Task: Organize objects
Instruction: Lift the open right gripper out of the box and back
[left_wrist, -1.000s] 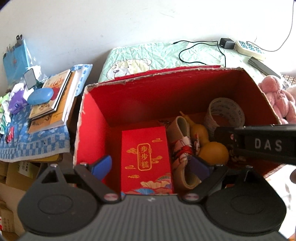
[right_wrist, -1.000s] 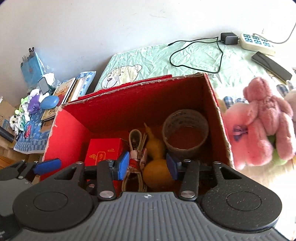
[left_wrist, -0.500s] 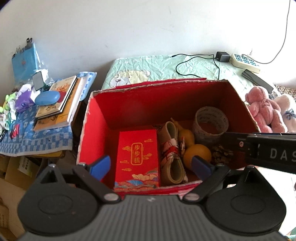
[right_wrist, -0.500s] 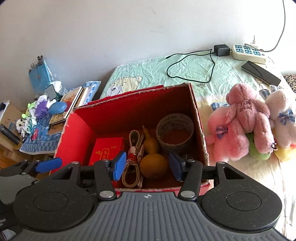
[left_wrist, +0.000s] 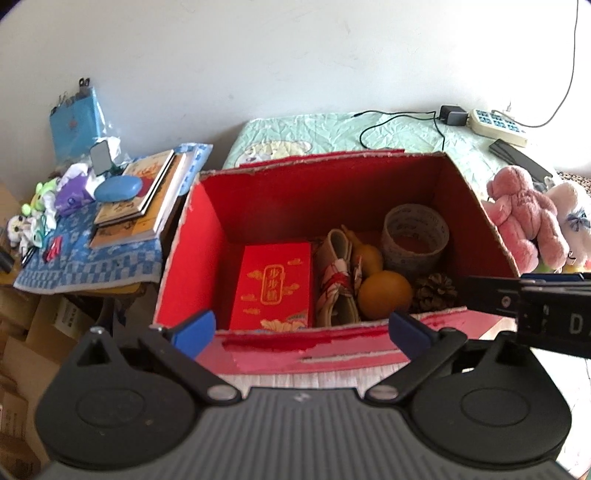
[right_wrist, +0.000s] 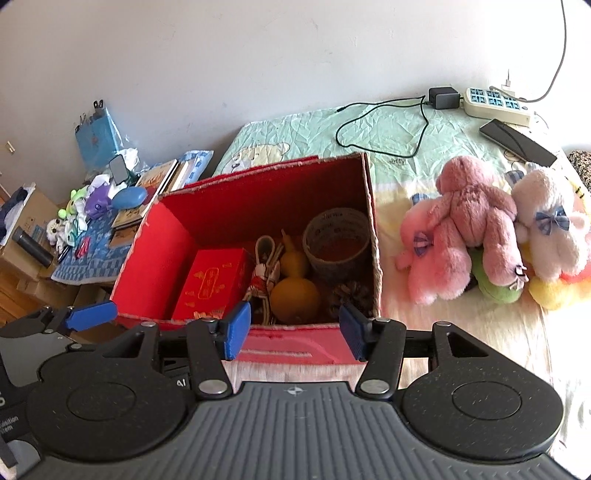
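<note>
A red cardboard box (left_wrist: 192, 254) (right_wrist: 147, 254) stands open on the bed. Inside lie a red gift packet (left_wrist: 273, 284) (right_wrist: 210, 280), a rolled strap (left_wrist: 338, 280), a yellow gourd (left_wrist: 384, 291) (right_wrist: 293, 299), a woven cup (left_wrist: 415, 240) (right_wrist: 336, 240) and a pine cone (left_wrist: 434, 291) (right_wrist: 349, 295). My left gripper (left_wrist: 299, 330) hangs open and empty over the box's near wall. My right gripper (right_wrist: 295, 326) is open and empty too, just before that wall. The right gripper's body crosses the left wrist view at right.
Several plush toys (right_wrist: 480, 229) (left_wrist: 524, 214) lie on the bed right of the box. A power strip (right_wrist: 495, 103), a charger cable (right_wrist: 384, 122) and a dark phone (right_wrist: 517, 142) lie behind. At left, a low table (left_wrist: 88, 266) carries books (left_wrist: 140, 199) and small toys.
Both grippers have drawn back and up from inside the box; the box now looks smaller and its near wall shows. Nothing was picked up.
</note>
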